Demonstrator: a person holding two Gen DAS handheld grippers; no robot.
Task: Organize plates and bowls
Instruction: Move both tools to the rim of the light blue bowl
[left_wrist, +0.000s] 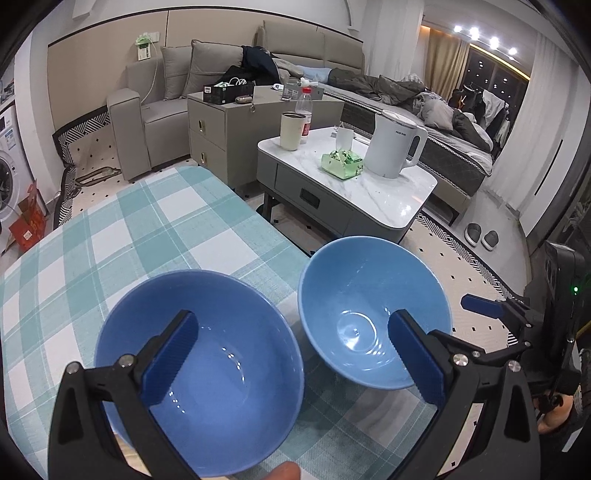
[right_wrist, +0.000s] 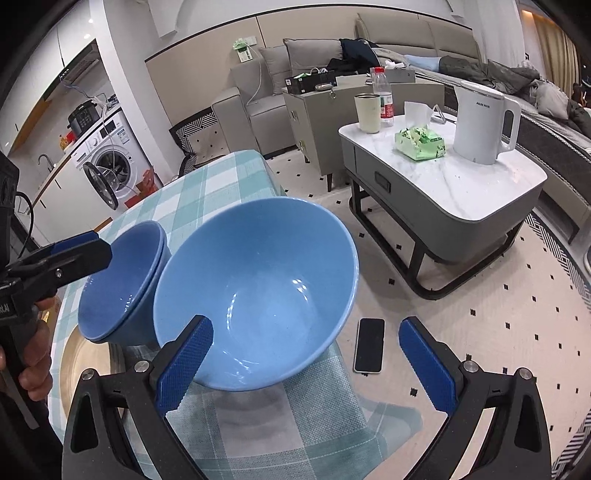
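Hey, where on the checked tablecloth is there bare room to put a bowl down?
The far stretch of the checked tablecloth, beyond the stacked darker bowls toward the sofa, is bare. It is crowded near you: the lighter bowl sits beside the stack at the right edge, under both open hand-held grippers.

Checked tablecloth (left_wrist: 110, 229), two blue bowls (left_wrist: 207, 354) (left_wrist: 369, 302) side by side.

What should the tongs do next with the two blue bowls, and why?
Probably close the right tongs on the lighter bowl's near rim. Both tongs are open and hold nothing, and that rim already sits between the right pair's pads. The darker bowls beside it already look nested, so this one likely joins them.
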